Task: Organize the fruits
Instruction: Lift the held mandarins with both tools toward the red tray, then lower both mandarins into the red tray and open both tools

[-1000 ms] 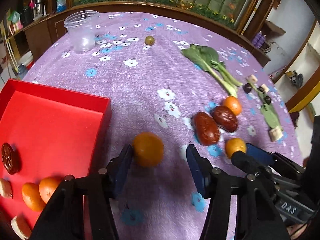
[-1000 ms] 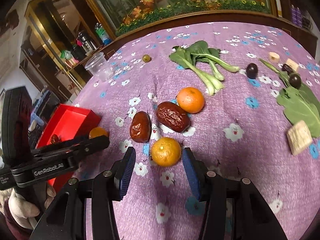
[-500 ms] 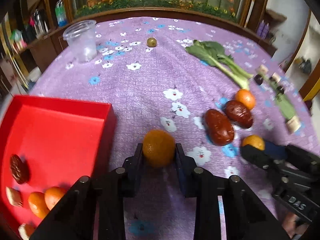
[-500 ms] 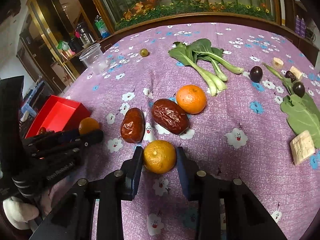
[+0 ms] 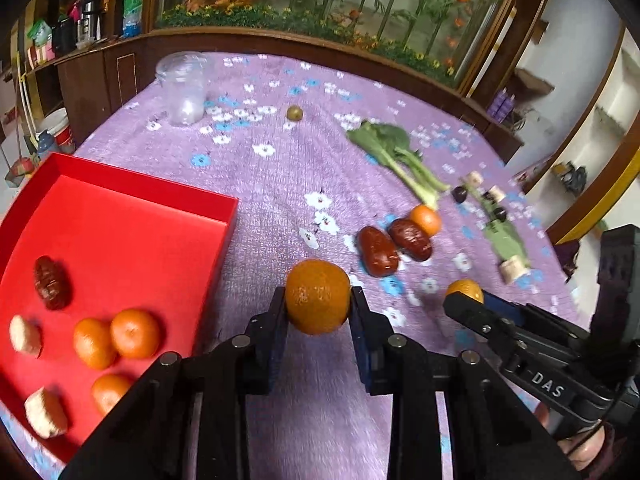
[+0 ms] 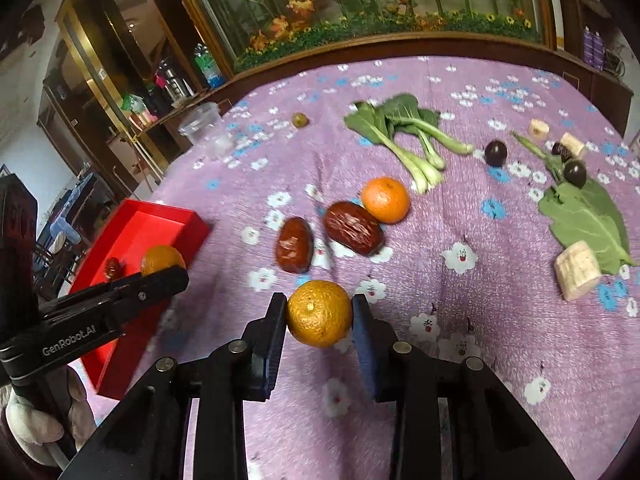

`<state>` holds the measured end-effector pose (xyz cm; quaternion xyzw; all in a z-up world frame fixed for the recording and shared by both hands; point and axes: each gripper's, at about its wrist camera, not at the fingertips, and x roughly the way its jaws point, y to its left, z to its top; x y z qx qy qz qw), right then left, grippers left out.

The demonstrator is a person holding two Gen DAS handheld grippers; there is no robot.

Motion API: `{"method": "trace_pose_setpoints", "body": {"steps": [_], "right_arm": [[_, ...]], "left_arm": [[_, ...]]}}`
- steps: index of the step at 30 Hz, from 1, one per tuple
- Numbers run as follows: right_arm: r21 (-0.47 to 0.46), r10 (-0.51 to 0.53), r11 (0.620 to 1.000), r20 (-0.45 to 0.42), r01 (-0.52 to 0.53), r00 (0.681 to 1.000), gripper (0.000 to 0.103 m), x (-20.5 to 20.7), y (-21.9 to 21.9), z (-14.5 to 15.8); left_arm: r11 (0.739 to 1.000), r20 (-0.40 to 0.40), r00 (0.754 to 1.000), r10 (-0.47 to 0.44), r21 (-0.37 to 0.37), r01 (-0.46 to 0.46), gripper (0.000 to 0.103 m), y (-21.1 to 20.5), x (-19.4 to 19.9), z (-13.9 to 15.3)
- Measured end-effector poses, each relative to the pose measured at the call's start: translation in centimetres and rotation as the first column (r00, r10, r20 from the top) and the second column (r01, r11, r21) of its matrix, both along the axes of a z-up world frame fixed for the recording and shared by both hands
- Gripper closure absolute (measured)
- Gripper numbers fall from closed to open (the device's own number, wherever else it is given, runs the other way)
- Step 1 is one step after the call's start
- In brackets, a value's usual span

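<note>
Now: left gripper clamps dull orange tangerine, pitted skin, raised above purple flowered cloth, just right of red tray. Right gripper pinches second tangerine, stem dimple facing camera, also off cloth. Tray holds 3 tangerines, 1 date, 2 pale chunks; near edge cut off by frame. On cloth: 2 dates, 1 bright tangerine, greens. Bkgd blurred; small greenish fruit hard to ID. Left-view right gripper mostly hides its tangerine.
</note>
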<state>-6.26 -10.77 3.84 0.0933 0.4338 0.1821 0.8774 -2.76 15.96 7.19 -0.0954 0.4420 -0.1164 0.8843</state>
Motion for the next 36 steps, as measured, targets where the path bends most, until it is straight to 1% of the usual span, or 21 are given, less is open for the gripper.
{"method": "trace_pose_setpoints", "body": {"steps": [4, 7, 10, 12, 15, 18, 20, 25, 29, 36], "right_arm": [[0.004, 0.018, 1.000, 0.032, -0.018, 0.999, 0.067, -1.4, 1.1, 1.9], [0.004, 0.035, 0.999, 0.050, -0.035, 0.998, 0.067, -2.3, 2.2, 3.1], [0.006, 0.062, 0.998, 0.067, -0.062, 0.996, 0.067, -3.3, 3.6, 4.1], [-0.002, 0.081, 0.997, 0.079, -0.082, 0.994, 0.067, -3.8, 4.7, 4.7], [-0.009, 0.111, 0.994, 0.088, -0.110, 0.990, 0.067, -4.0, 6.4, 5.1], [-0.009, 0.146, 0.989, 0.081, -0.146, 0.986, 0.067, -3.7, 8.5, 5.3], [-0.007, 0.171, 0.985, 0.068, -0.171, 0.983, 0.067, -3.2, 10.1, 5.2], [-0.018, 0.221, 0.975, 0.040, -0.220, 0.975, 0.067, -1.8, 14.1, 4.4], [-0.006, 0.256, 0.967, -0.006, -0.256, 0.967, 0.067, -0.1, 17.1, 2.8], [0.008, 0.285, 0.958, -0.057, -0.285, 0.957, 0.067, 2.7, 21.0, 0.6]], "left_arm": [[0.999, 0.054, 0.998, 0.020, -0.036, -0.018, 0.075, 1.6, -2.3, 2.3], [0.997, 0.092, 0.994, 0.062, -0.053, -0.057, 0.075, 3.6, -4.0, 3.7], [0.990, 0.115, 0.985, 0.127, -0.076, -0.119, 0.074, 6.4, -5.4, 4.4], [0.979, 0.117, 0.975, 0.188, -0.100, -0.176, 0.074, 8.9, -6.1, 4.5], [0.957, 0.103, 0.956, 0.276, -0.123, -0.263, 0.074, 12.4, -6.6, 3.8], [0.935, 0.069, 0.939, 0.336, -0.142, -0.324, 0.074, 15.3, -6.5, 2.7], [0.926, 0.046, 0.932, 0.360, -0.139, -0.351, 0.074, 16.7, -6.2, 1.9], [0.917, 0.004, 0.921, 0.389, -0.095, -0.387, 0.074, 19.2, -4.6, 0.2], [0.914, -0.020, 0.916, 0.401, -0.059, -0.402, 0.074, 20.5, -3.5, -1.1], [0.909, -0.047, 0.910, 0.412, -0.039, -0.414, 0.074, 22.4, -2.0, -2.5]]}}
